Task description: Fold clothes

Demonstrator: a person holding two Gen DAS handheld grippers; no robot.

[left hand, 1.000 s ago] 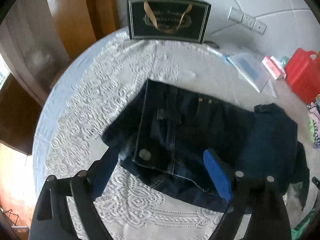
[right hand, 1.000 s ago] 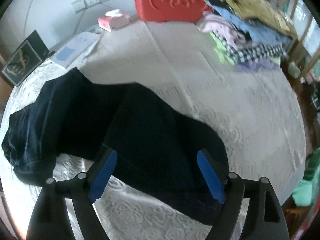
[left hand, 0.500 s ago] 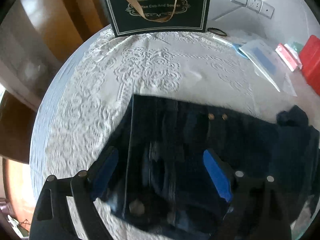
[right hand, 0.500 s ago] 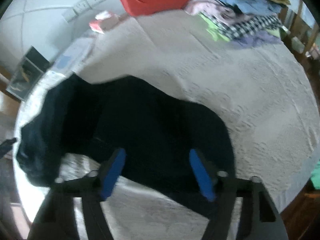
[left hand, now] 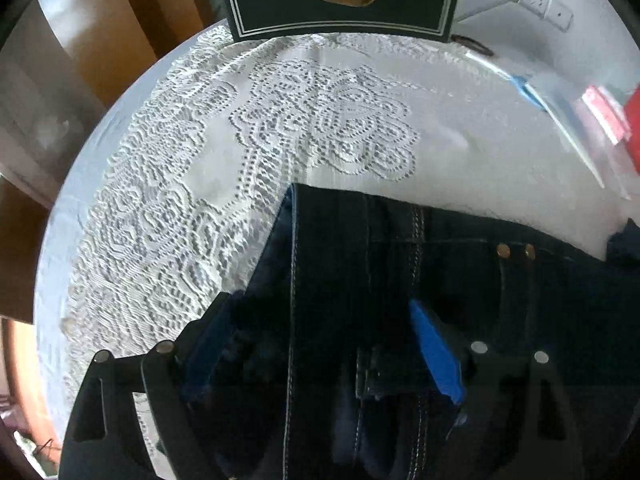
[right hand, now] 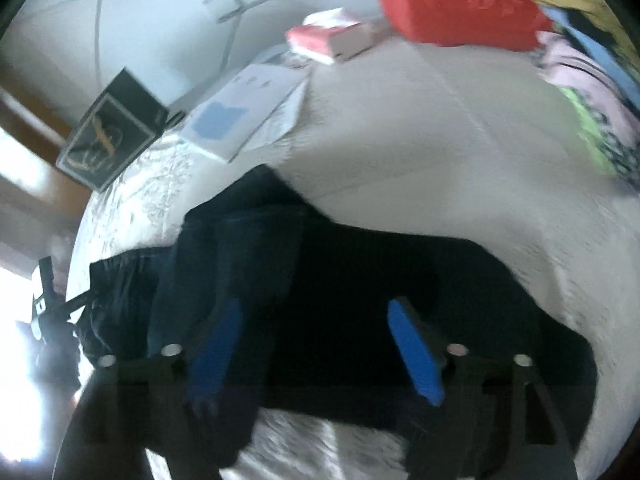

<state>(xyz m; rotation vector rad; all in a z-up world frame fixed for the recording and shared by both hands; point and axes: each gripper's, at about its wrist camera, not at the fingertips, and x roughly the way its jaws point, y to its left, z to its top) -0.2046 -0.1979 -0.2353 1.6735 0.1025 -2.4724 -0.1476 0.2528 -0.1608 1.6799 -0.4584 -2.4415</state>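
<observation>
You're hovering the L gripper [left hand: 324, 344] over the waistband end of the dark jeans [left hand: 460, 280], jaws standing wide, denim under them but nothing pinched. Jeans are lying flat on the lace tablecloth [left hand: 180, 208], filling your 4–6 o'clock; the black gift bag [left hand: 340, 8] is sitting at 12. Your R gripper [right hand: 316, 352] is hanging over the jeans' leg end [right hand: 360, 280], jaws just reopening wide, pads gripping nothing. Clothes pile [right hand: 592, 92] is at its 2 o'clock, w/ the red box [right hand: 460, 0] at 1.
</observation>
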